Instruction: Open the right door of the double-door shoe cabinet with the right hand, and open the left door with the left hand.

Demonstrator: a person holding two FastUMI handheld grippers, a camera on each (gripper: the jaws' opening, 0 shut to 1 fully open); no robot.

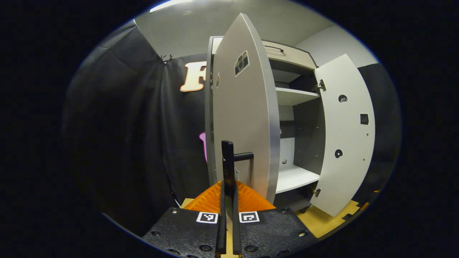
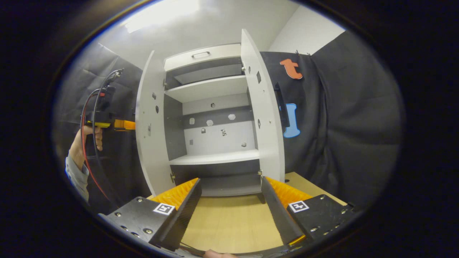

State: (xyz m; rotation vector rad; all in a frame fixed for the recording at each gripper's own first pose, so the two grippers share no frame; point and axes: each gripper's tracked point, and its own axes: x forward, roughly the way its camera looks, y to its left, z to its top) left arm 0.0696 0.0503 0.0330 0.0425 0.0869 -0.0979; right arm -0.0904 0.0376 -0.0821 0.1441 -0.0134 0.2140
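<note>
While both doors stand open, left jaws pinch the left door's handle [image 1: 229,157]; right jaws spread.

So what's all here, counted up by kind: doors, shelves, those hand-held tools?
Open cabinet doors: 2, left door and right door
Shelves inside: 2, upper shelf and lower shelf
Top drawer: 1
Door handle: 1
Hand-held tools: 2, left tool and right tool
Total: 8
</note>
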